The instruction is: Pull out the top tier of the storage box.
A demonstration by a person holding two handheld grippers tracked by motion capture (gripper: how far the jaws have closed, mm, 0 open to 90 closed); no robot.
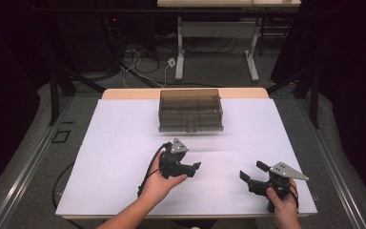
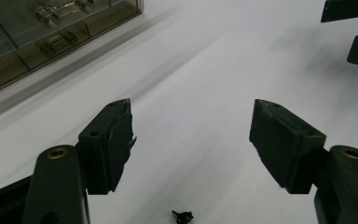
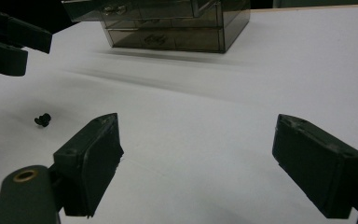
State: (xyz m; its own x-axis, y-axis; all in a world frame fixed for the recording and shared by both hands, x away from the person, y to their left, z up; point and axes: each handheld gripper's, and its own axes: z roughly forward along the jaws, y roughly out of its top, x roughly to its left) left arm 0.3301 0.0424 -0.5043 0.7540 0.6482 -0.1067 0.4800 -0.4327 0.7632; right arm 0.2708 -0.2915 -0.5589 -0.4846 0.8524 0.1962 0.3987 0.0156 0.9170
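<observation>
High view: left tool (image 1: 198, 166) pointing sideways

White sheet (image 1: 124, 138) on table; second table's legs (image 1: 180, 62) beyond.

Left hand-held gripper (image 1: 196, 166) and right hand-held gripper (image 1: 250, 172) both gape, jaws empty.

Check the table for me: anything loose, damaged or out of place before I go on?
One thing: a small black part lies loose on the white table, between the two tongs and well apart from the smoky drawer box. The left tongs stand open just above it. The box itself sits square.
</observation>
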